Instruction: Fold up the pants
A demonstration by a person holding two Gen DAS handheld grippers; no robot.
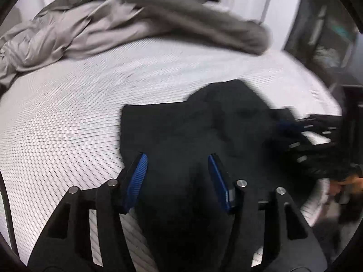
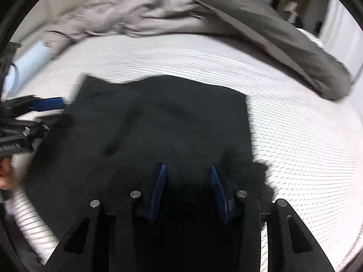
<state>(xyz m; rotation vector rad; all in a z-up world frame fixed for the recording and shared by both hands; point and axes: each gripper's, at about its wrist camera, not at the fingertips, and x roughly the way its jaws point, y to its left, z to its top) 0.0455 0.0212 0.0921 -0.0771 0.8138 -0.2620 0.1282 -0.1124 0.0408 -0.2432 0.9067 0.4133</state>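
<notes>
Black pants (image 1: 204,131) lie bunched on a white textured mattress (image 1: 68,124); they also fill the middle of the right wrist view (image 2: 163,122). My left gripper (image 1: 178,158) is open, its blue pads just above the near edge of the pants with nothing between them. My right gripper (image 2: 187,170) is open over the near part of the pants, with dark cloth below the jaws. Each gripper shows in the other's view: the right one at the right edge (image 1: 313,133), the left one at the left edge (image 2: 29,122). Both views are blurred.
A crumpled grey duvet (image 1: 127,20) lies across the far side of the mattress, also in the right wrist view (image 2: 204,15). Bare mattress (image 2: 306,136) lies right of the pants. Dark furniture (image 1: 326,34) stands beyond the bed at right.
</notes>
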